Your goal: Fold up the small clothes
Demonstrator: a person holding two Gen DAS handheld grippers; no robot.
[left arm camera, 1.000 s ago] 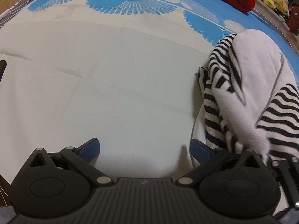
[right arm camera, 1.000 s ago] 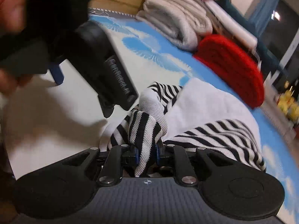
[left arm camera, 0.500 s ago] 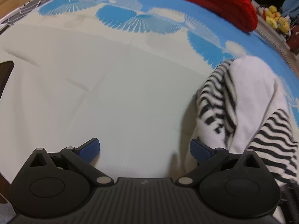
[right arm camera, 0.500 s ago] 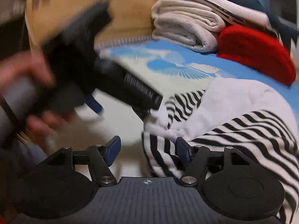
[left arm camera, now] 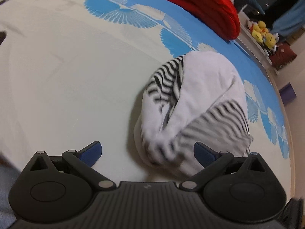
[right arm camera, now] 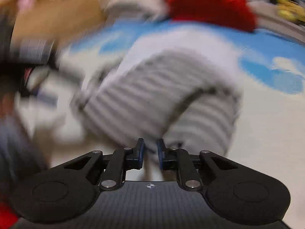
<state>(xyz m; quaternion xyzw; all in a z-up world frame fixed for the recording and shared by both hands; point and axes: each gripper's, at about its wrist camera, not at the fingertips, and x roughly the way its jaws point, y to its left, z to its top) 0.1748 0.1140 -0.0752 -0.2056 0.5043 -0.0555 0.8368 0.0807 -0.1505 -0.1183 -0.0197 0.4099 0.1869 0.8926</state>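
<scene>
**Ana:** Both grippers first, then. Left gripper (left arm camera: 147,152) has its blue pads spread wide with nothing between them, hanging over the pale sheet. Right gripper (right arm camera: 150,150) has just been closing: half a second ago its jaws stood apart at the cloth's edge, and now they are drawn nearly together, with what looks like a fold of fabric pinched between them.

**Ben:** Looks like? You aren't sure?

**Ana:** The right wrist view is badly smeared. I see pale fabric in the narrow gap and the garment bunching straight up from it, so I judge it a grip.

**Ben:** Largest thing down, where does everything lie?

**Ana:** The bedspread (left arm camera: 57,66), cream with blue fans, runs under and ahead of both tools. Far beyond the left gripper's right finger sits a red knitted item (left arm camera: 205,7), well apart from the work. The striped garment (left arm camera: 200,99), white with black stripes, is heaped just ahead of that same finger, its near edge reaching between the open pads without touching them.

**Ben:** What changed, and what does it mean?

**Ana:** A second ago the right gripper held one striped bit, let go, and has retaken hold at another edge. I'd say the fold is barely begun; the garment is still a lump, needing spreading flat first.
</scene>
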